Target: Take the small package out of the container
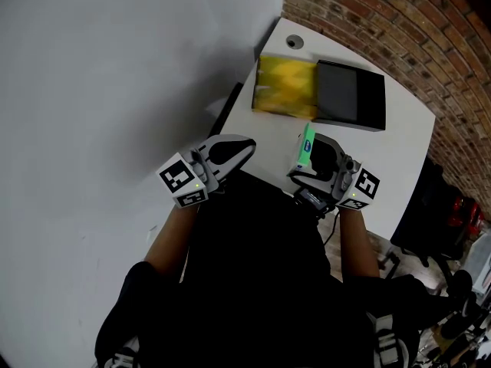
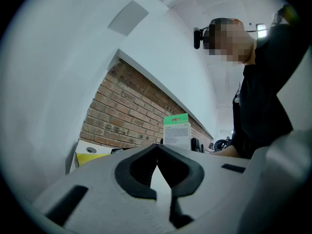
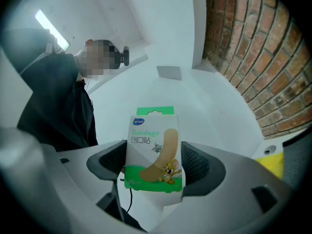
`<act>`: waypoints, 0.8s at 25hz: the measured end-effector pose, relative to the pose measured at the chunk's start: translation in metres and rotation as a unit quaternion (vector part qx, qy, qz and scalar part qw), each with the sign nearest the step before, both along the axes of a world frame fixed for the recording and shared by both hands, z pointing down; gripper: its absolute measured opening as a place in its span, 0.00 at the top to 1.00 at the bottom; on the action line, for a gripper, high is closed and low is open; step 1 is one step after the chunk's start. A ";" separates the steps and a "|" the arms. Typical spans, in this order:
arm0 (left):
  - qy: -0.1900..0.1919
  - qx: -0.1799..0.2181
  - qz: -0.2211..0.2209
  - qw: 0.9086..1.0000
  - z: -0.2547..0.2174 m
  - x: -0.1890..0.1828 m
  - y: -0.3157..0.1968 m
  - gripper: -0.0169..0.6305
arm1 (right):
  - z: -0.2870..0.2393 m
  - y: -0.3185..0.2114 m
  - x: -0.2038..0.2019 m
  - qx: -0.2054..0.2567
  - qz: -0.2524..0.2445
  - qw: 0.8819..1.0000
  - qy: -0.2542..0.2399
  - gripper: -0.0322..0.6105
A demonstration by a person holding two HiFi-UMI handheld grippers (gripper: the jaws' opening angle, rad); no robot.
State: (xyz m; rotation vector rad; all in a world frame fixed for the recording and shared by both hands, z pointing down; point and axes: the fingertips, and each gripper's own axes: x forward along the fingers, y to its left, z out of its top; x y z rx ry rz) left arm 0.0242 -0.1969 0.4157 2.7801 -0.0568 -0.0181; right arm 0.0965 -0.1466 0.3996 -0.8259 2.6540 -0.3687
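My right gripper [image 1: 313, 153] is clamped on the small package [image 1: 307, 146]. In the right gripper view the dark pads [image 3: 197, 165] press on its two side edges, so the right gripper [image 3: 153, 164] is only part-open, as wide as the package. The small package [image 3: 153, 150] is a white and green bandage box with a plaster and a cartoon mouse printed on it. It stands upright between my fingers, its green header tab poking up past the fingertips and its lower edge down in the throat of the jaws.

My left gripper [image 1: 239, 150] is closed with nothing in it. In the left gripper view the fingertips meet, and the only gap in the left gripper [image 2: 157, 155] is a small V behind them. Past those fingertips and slightly right I see the package [image 2: 176, 129] edge-up, apart from them.

The container [image 1: 288, 89] is yellow, with a black lid [image 1: 349, 94] lying open beside it. It sits on the white table [image 1: 399, 144] ahead of both sets of fingertips, well apart from them. The package is out of it and held off the table. The container's yellow corner also shows low and left of my left fingers [image 2: 90, 156], and low and right of my right fingers [image 3: 273, 164]. A brick wall [image 1: 399, 21] runs behind the table.
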 end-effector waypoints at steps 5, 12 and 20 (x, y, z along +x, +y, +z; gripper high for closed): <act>-0.004 -0.003 0.003 1.000 0.005 0.002 0.003 0.95 | 0.004 0.001 -0.002 -0.005 -0.002 1.000 -0.004 0.40; -0.013 0.002 0.010 1.000 0.010 0.010 0.005 0.95 | 0.007 0.001 0.001 -0.011 -0.003 1.000 -0.002 0.40; -0.018 0.006 0.019 1.000 0.013 0.014 0.006 0.95 | 0.012 -0.001 -0.001 -0.014 0.000 1.000 0.016 0.40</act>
